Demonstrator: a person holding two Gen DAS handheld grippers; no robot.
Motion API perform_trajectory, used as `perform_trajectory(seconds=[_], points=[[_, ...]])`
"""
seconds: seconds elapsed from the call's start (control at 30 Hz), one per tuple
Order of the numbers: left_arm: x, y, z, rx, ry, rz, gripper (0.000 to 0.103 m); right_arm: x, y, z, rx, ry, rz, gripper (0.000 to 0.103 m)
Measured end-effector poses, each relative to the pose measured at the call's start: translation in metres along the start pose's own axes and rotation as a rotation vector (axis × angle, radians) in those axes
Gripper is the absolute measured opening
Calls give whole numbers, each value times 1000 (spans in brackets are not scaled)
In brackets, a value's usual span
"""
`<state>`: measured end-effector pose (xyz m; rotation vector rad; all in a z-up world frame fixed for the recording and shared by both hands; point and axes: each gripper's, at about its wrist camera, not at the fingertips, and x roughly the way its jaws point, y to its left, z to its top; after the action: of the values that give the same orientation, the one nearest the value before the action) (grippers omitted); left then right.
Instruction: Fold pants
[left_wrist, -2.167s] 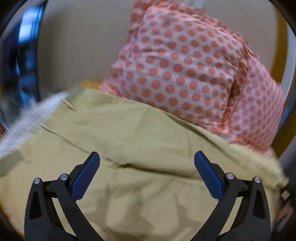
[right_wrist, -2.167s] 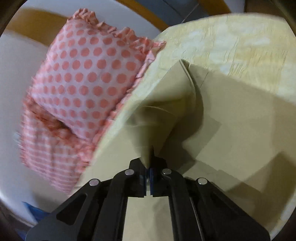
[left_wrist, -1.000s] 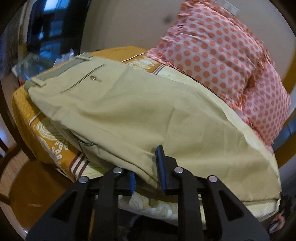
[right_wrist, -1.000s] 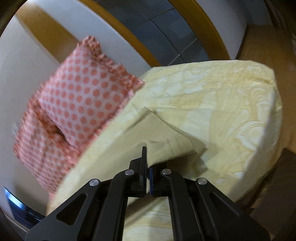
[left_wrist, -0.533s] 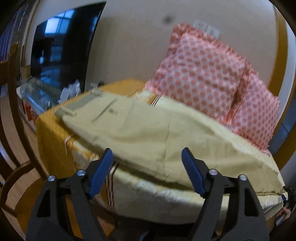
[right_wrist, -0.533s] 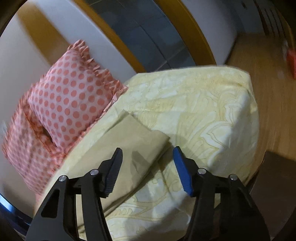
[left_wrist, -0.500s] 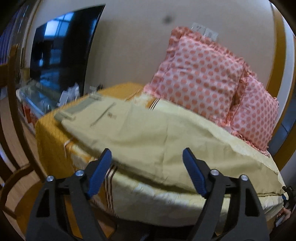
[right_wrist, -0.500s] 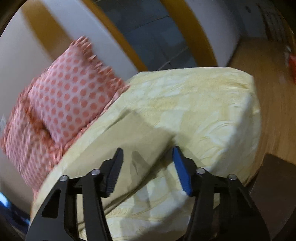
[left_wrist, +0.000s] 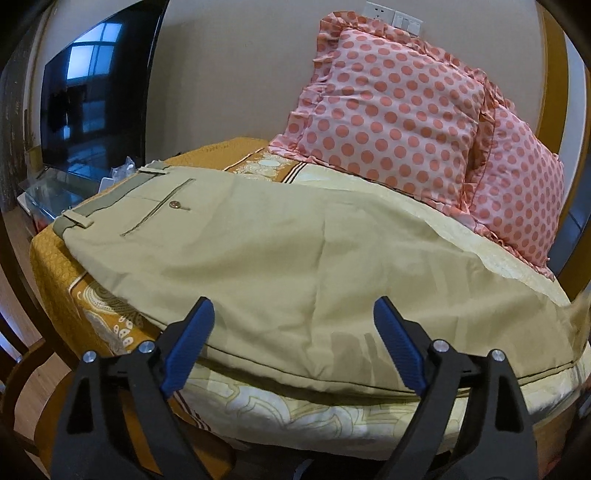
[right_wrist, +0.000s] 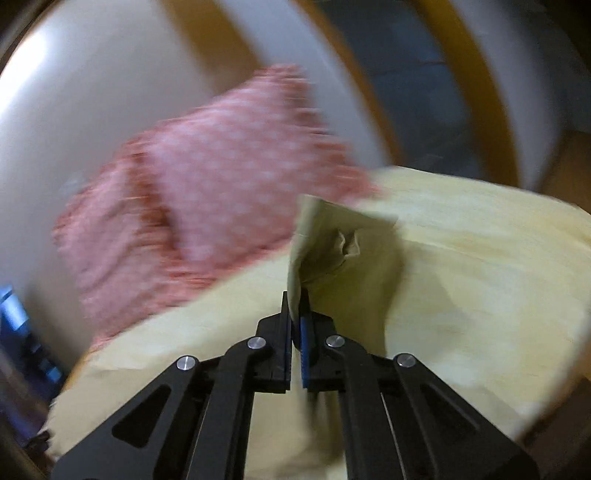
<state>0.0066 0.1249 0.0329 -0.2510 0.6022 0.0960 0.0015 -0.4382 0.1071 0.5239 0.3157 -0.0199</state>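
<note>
Khaki pants (left_wrist: 266, 251) lie flat lengthwise on the bed, waistband and back pocket at the far left, legs running to the right. My left gripper (left_wrist: 295, 328) is open and empty, held just off the near edge of the pants. My right gripper (right_wrist: 295, 317) is shut on the hem end of the pants (right_wrist: 332, 240) and lifts a peak of cloth above the bed. The right wrist view is blurred by motion.
Two pink polka-dot pillows (left_wrist: 388, 110) lean on the wall behind the pants and also show in the right wrist view (right_wrist: 207, 206). The bed has a yellow patterned cover (left_wrist: 295, 413). A dark TV (left_wrist: 85, 103) and a glass shelf stand at far left.
My right gripper was open half a second ago; it has shut on the pants' hem end and raised it. My left gripper stays open and has moved slightly nearer the pants.
</note>
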Motion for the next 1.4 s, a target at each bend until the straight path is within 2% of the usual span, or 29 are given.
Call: perform_trajectory(seconds=[0.03, 0.1, 0.17, 0.2, 0.23, 0.3, 0.33, 0.37, 0.4, 0.43, 0.47, 0.5, 0.53, 0.6, 0.63, 0.7, 0.73, 0.77, 0.83, 0.97, 1.1, 1.13, 1.27, 1.33, 1.37, 1.4], points=[[-3, 2, 0, -18, -12, -9, 88, 6, 21, 1, -26, 12, 58, 4], [-12, 11, 3, -71, -50, -17, 88, 24, 82, -7, -101, 66, 228, 4], [-20, 20, 6, -108, -85, 10, 88, 41, 148, -34, -197, 159, 397, 4], [-26, 29, 9, -134, -109, 44, 88, 45, 167, -47, -232, 202, 443, 4], [-29, 37, 10, -153, -120, 71, 88, 53, 198, -72, -301, 283, 502, 4], [-34, 55, 12, -196, -127, 117, 88, 63, 234, -117, -450, 428, 537, 5], [-35, 66, 12, -220, -124, 136, 88, 65, 251, -147, -561, 518, 524, 6], [-36, 75, 13, -238, -121, 152, 88, 66, 257, -161, -604, 560, 517, 7], [-35, 83, 13, -251, -117, 162, 88, 64, 260, -174, -624, 602, 527, 14], [-35, 90, 13, -260, -114, 169, 88, 60, 260, -177, -610, 604, 536, 21], [-33, 97, 14, -268, -112, 178, 88, 57, 257, -174, -589, 590, 541, 42], [-33, 102, 16, -273, -113, 179, 88, 54, 255, -168, -564, 562, 538, 67], [-30, 107, 17, -282, -114, 181, 88, 51, 252, -161, -539, 518, 533, 73], [-25, 115, 20, -293, -113, 183, 88, 55, 245, -151, -497, 460, 490, 72], [-20, 119, 21, -305, -108, 190, 88, 57, 242, -150, -488, 464, 463, 69], [-12, 128, 22, -334, -102, 184, 88, 80, 238, -160, -497, 566, 372, 57], [-8, 131, 23, -346, -98, 180, 88, 86, 237, -164, -501, 595, 358, 58], [-5, 133, 24, -351, -97, 183, 88, 81, 236, -165, -512, 567, 364, 58], [0, 135, 27, -349, -96, 195, 88, 79, 238, -167, -533, 566, 362, 59], [13, 138, 33, -335, -72, 221, 90, 78, 239, -171, -497, 565, 399, 67], [18, 125, 32, -291, -56, 246, 93, 78, 245, -171, -504, 553, 407, 72], [18, 120, 31, -290, -54, 232, 93, 75, 246, -173, -503, 552, 413, 73], [18, 101, 30, -354, -26, 31, 91, 76, 245, -173, -491, 550, 426, 75], [21, 102, 31, -400, -28, 17, 83, 77, 243, -172, -480, 554, 433, 75], [21, 111, 31, -471, -39, -10, 69, 76, 242, -171, -473, 556, 438, 75], [20, 120, 29, -537, -50, -33, 51, 76, 240, -170, -464, 559, 445, 75]])
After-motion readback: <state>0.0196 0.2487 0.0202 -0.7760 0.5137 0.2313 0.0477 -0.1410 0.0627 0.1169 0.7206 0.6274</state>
